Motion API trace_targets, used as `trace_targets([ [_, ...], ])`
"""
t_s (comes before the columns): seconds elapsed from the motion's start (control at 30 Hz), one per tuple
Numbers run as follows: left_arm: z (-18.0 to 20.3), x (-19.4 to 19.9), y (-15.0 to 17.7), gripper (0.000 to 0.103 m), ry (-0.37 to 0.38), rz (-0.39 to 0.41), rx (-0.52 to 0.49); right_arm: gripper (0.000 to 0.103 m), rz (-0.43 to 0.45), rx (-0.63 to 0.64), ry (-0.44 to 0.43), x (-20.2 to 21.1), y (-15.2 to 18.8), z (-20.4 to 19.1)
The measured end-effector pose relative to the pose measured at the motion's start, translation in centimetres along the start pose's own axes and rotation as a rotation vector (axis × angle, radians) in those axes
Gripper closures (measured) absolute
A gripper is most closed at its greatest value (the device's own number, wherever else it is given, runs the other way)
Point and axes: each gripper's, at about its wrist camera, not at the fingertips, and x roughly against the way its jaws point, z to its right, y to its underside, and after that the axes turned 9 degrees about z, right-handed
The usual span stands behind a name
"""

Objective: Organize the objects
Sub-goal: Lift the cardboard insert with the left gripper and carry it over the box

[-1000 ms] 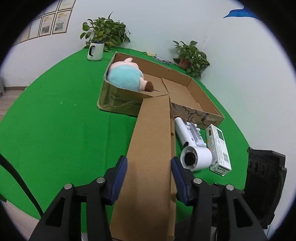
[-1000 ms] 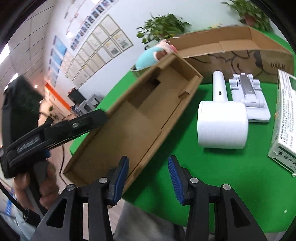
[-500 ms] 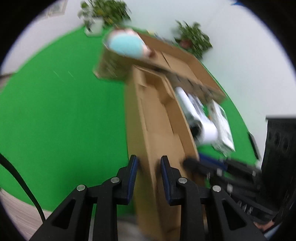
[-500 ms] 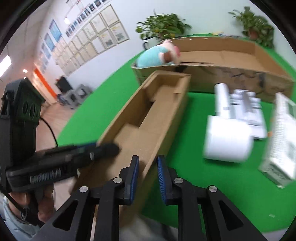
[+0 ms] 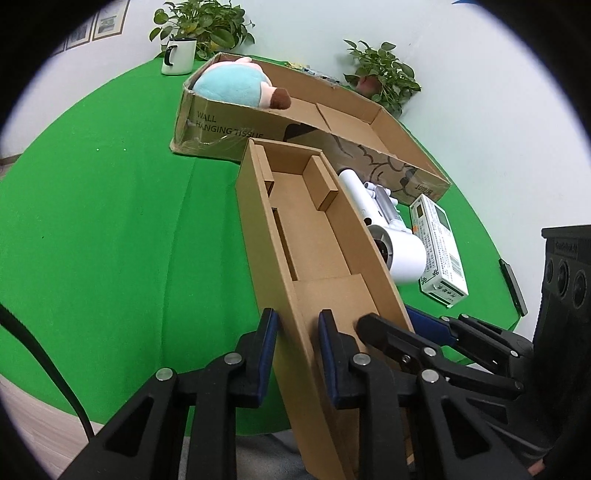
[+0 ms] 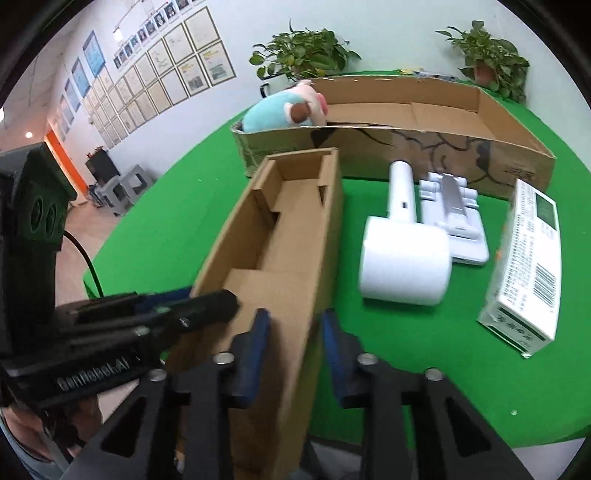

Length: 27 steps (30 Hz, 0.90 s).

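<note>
**Narrow carton gripped at both walls; most items still loose on the desk**

The task looks early. Only the plush toy (image 5: pixel 236 86) lies inside the large shallow box (image 5: pixel 373 122) at the far side of the desk (image 5: pixel 110 206), in its left end; the rest of that box is bare. The long narrow carton (image 5: pixel 314 236) stands open and empty, its far end touching the large box's front wall and its near end overhanging the desk's near edge.

The left claw (image 5: pixel 293 350) straddles the carton's left wall, its pads closing on the cardboard. The right claw (image 6: pixel 295 347) straddles the carton's right wall; its pads are easing apart slightly, and the blur leaves it unclear whether they press the board.

Still to be put away, by the look of it: the white handheld appliance (image 6: pixel 404 266) lying just right of the carton, the white attachment (image 6: pixel 452 214) beside it, and the printed white packet (image 6: pixel 528 266) towards the desk's right edge.

A mug (image 5: pixel 180 57) and two potted plants (image 5: pixel 205 26) stand at the far edge, well clear. The carton itself blocks the left approach to the appliance.
</note>
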Motion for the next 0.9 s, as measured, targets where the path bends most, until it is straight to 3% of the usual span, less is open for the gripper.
trace_targets([
  [0.33,0.8,1.2,-0.3,0.088,-0.033,0.034,-0.016,0.09,0.043,-0.025,0.03,1.0,0.2,0.0],
  [0.57,4.0,3.8,-3.2,0.089,-0.035,0.159,-0.115,0.094,0.218,-0.026,0.059,4.7,-2.1,0.3],
  [0.9,9.7,5.9,-10.8,0.089,0.005,0.349,-0.258,0.095,0.454,0.02,0.128,9.7,-10.5,2.1],
])
